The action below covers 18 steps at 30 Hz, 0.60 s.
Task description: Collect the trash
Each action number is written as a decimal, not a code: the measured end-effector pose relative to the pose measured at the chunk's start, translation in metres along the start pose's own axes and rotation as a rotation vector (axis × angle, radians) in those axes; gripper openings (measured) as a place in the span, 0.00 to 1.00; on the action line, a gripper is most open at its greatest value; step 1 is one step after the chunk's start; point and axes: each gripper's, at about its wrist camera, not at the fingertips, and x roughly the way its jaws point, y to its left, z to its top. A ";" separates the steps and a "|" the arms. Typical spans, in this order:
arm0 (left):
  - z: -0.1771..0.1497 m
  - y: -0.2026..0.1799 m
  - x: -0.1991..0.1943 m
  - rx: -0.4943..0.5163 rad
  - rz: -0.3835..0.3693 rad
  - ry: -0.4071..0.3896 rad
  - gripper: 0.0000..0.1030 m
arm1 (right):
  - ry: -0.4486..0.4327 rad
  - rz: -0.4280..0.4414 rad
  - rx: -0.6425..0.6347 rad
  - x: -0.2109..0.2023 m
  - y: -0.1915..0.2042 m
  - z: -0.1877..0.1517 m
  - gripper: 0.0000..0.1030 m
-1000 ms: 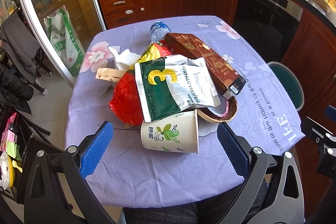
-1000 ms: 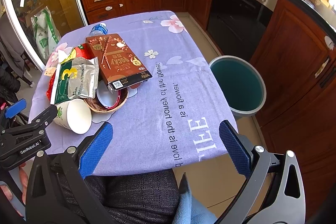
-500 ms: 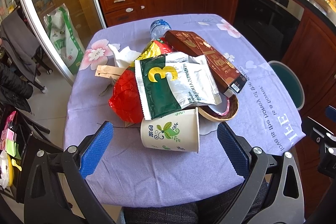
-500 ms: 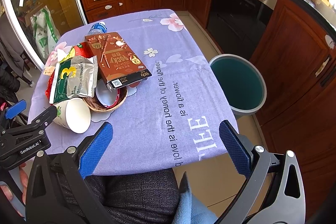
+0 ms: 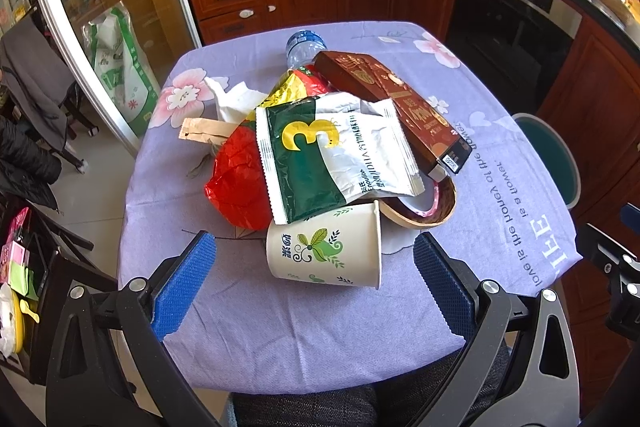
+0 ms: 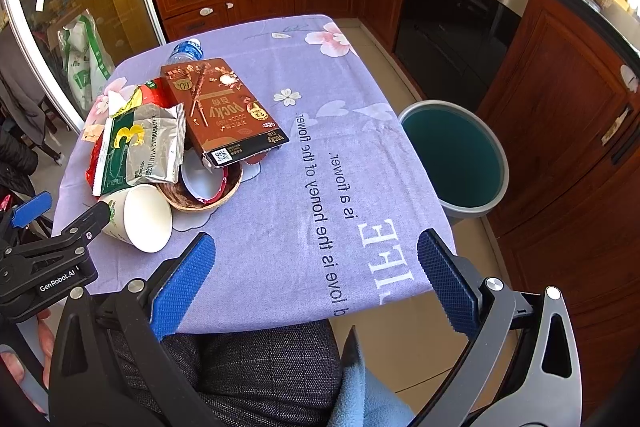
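Little has moved since the earlier frame: both views have crept slightly nearer the heap on the counter point(image 5: 248, 339). Left to right lie a crinkled red plastic bag point(image 5: 236, 187), a glossy green-and-white foil pouch point(image 5: 320, 163), a white paper cup point(image 5: 324, 251) tipped on its side near the front edge, a round woven bowl point(image 6: 200, 195) and a flat brown cardboard box point(image 6: 224, 115). A round green bin point(image 6: 456, 155) stands on the floor off the right edge. The left tool point(image 5: 316, 287) gapes wide, holding nothing; the right tool point(image 6: 316, 283) likewise.
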 end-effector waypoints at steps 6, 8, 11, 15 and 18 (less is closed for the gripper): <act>0.001 0.000 0.003 -0.001 -0.003 0.018 0.96 | 0.004 0.003 0.003 0.002 0.000 -0.001 0.94; 0.002 -0.001 0.005 0.000 -0.003 0.026 0.96 | 0.008 0.005 0.005 0.003 0.000 -0.001 0.94; 0.001 0.001 0.014 -0.007 -0.003 0.055 0.96 | 0.017 0.005 0.008 0.006 -0.001 -0.002 0.94; 0.000 0.003 0.029 -0.028 -0.003 0.100 0.96 | 0.029 0.009 0.008 0.011 -0.001 -0.003 0.94; 0.000 0.002 0.037 -0.034 0.003 0.119 0.96 | 0.043 0.014 0.010 0.017 -0.001 -0.004 0.94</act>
